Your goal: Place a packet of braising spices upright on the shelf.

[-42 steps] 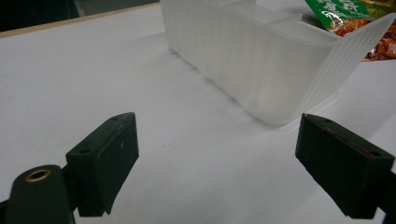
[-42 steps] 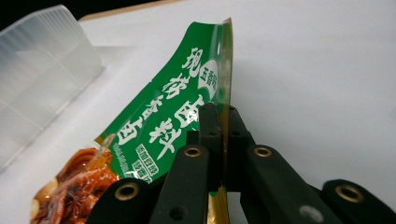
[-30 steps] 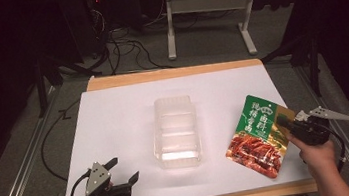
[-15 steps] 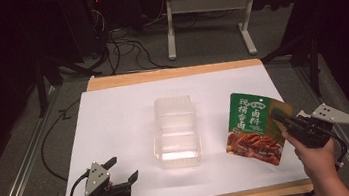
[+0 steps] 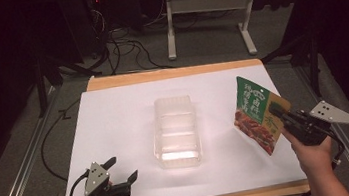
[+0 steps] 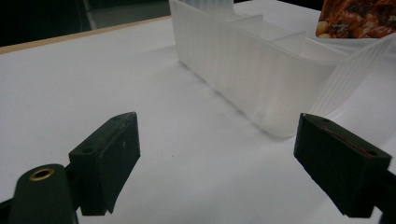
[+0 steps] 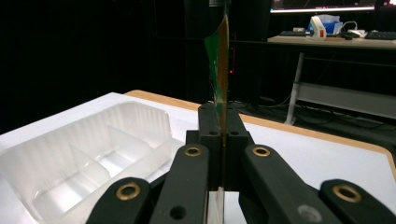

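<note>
in the high view the right gripper (image 5: 285, 117), at the right of the frame, is clamped on the edge of a green snack pouch (image 5: 255, 113) and holds it tilted above the white table (image 5: 115, 120). the right gripper view shows the pouch edge-on, a thin strip between the closed jaws. the clear plastic tray (image 5: 177, 133) sits in the middle. the left gripper (image 5: 122, 177), lower left, has its jaws spread apart and empty; its own view shows the tray's ribbed wall close ahead.
</note>
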Tool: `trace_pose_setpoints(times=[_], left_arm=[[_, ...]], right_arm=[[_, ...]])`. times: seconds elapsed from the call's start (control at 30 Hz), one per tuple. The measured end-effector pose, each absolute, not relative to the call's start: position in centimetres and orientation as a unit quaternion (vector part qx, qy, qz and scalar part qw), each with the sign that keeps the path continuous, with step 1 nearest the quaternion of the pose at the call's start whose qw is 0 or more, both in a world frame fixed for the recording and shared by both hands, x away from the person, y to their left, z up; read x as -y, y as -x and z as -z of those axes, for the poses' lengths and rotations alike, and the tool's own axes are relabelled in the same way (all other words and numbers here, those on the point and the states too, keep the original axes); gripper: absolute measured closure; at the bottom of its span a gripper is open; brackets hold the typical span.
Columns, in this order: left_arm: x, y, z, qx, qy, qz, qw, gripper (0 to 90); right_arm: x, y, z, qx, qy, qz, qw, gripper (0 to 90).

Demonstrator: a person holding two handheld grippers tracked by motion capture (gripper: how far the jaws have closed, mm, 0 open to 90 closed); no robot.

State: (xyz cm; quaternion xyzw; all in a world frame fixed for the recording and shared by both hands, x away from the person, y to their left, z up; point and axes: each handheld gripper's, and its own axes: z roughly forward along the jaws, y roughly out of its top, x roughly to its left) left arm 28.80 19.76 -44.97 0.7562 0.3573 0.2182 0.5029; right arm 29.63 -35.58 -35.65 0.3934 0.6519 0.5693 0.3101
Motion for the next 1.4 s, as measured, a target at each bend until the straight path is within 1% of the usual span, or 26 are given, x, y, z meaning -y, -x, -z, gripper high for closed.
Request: trace_pose_setpoints(times=[0.23, 0.43, 0.53, 0.73, 0.87, 1.0, 1.4], left_arm=[[-19.7, -28.8, 45.0, -0.357, -0.757, -0.217, 0.502, 15.0], [-19.8, -28.8, 45.0, -0.355, -0.759, -0.215, 0.502, 15.1], [-19.8, -28.8, 45.0, -0.354, -0.759, -0.215, 0.503, 15.2], [-19.7, -28.8, 45.0, -0.353, -0.76, -0.214, 0.502, 15.2], [-19.8, -28.8, 45.0, -0.353, -0.758, -0.215, 0.504, 15.3], [-19.9, -28.7, 45.0, -0.355, -0.757, -0.216, 0.504, 15.3], [-19.9, -28.6, 44.9, -0.354, -0.754, -0.219, 0.508, 15.3]], right_arm=[[34.7, -29.3, 35.5, -0.665, -0.368, -0.564, 0.324, 90.0], [34.3, -29.6, 35.6, -0.674, -0.364, -0.565, 0.307, 90.0], [34.1, -29.4, 35.5, -0.678, -0.357, -0.564, 0.309, 90.0], [33.1, -28.9, 34.4, -0.673, -0.333, -0.58, 0.317, 90.0], [32.2, -28.8, 33.6, -0.664, -0.322, -0.6, 0.308, 90.0], [31.1, -29.3, 33.2, -0.658, -0.312, -0.619, 0.293, 90.0], [27.8, -31.1, 32.4, -0.665, -0.28, -0.631, 0.287, 90.0]])
